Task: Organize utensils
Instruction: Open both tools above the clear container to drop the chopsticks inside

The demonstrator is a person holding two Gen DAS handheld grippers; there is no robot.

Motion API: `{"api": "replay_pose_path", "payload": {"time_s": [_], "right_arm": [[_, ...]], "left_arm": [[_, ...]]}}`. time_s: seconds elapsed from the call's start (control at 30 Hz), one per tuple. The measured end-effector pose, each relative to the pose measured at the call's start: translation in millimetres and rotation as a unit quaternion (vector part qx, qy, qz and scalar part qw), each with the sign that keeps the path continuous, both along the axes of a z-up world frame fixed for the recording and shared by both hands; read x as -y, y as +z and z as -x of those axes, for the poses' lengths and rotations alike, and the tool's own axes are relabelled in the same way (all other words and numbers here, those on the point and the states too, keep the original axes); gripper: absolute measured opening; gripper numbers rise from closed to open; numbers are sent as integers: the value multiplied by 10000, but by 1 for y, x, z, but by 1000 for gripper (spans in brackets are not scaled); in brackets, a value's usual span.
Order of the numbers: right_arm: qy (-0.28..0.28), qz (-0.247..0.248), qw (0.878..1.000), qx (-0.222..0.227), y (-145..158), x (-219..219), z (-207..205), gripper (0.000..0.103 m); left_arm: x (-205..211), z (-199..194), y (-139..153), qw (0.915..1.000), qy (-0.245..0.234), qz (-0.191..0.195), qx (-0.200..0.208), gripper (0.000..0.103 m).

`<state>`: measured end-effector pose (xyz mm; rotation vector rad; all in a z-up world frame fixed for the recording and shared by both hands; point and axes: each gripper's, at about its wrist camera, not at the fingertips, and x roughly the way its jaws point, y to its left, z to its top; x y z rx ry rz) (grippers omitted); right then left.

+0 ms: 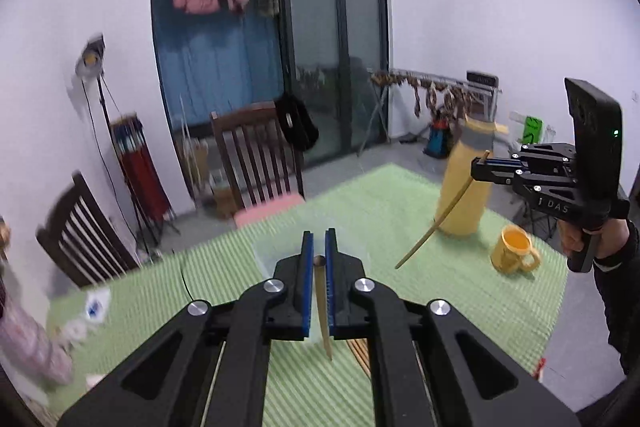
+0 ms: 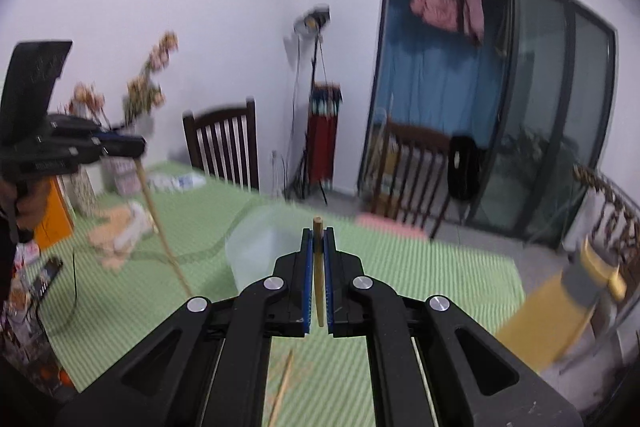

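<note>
So I've got one thin bamboo chopstick (image 1: 322,307) pinched in the left gripper (image 1: 319,247), jaws clamped tight on it near its blunt top end, the pointed end hanging down toward the table with the green ribbed cloth (image 1: 360,211). Same deal on the other side: the right gripper (image 2: 319,243) is closed on a second bamboo chopstick (image 2: 319,279), top end poking up just past the blue pads. From the left camera you can see that one dangling at a slant in front of the tall yellow bottle (image 1: 466,183), with the yellow mug (image 1: 514,249) near it on the cloth.

My read is that this is the carry step: both sticks are up off the table and need somewhere to go. The likely target is the clear plastic container (image 2: 260,251) sitting right ahead of both grippers (it's blurry, so I can't say if anything is in it already). There's at least one more loose chopstick (image 2: 285,383) lying on the cloth below the right gripper, so this isn't the last trip.

Next move, I reckon: line each tip up over the container mouth, get the sticks closer to vertical, lower, then let go. The slanted one needs the most straightening or it'll catch the rim.
</note>
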<state>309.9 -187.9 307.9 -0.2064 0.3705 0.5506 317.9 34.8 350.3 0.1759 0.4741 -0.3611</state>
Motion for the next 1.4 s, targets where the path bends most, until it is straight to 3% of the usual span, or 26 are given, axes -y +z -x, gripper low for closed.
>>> {"api": "replay_pose_path", "payload": {"time_s": [0.17,0.33,0.47,0.6,0.77,0.87,1.0,1.03,1.07,1.13,1.3,1.4], "right_arm": [[172,-186,9990,381,51,-20,-25,5],[288,-87,9992,265,45,-48,-64,5],[258,131,9994,-164,1,-75,-107,5],[120,239,9974,-671,-46,-89,-148,5],[-43,239,9964,-818,-87,-91,-171,5],[81,531,9945,-897,-106,-98,-168,5],[106,665,9921,-1055,-117,-96,-160,7],[117,629,9915,-1135,-118,-93,-157,14],[138,515,9919,-1152,-117,-88,-152,30],[76,429,9929,-1105,-114,-81,-142,55],[24,433,9944,-964,-105,-64,-104,55],[-25,281,9961,-837,-96,-49,-72,61]], "left_arm": [[-2,-24,60,9986,100,192,474,2],[4,-66,70,9977,285,217,570,2],[18,-113,21,9987,379,155,301,2],[26,-160,-49,9980,604,-62,-148,2],[26,-176,-90,9973,724,-8,97,3],[21,-175,-112,9970,770,66,62,3],[9,-158,-139,9958,768,396,-301,5],[8,-151,-146,9952,766,399,-469,12],[8,-145,-149,9949,774,412,-508,26],[6,-126,-154,9949,741,485,-482,41],[-2,-81,-162,9921,1006,457,-589,42],[-13,-42,-157,9914,1089,596,-423,52]]}}
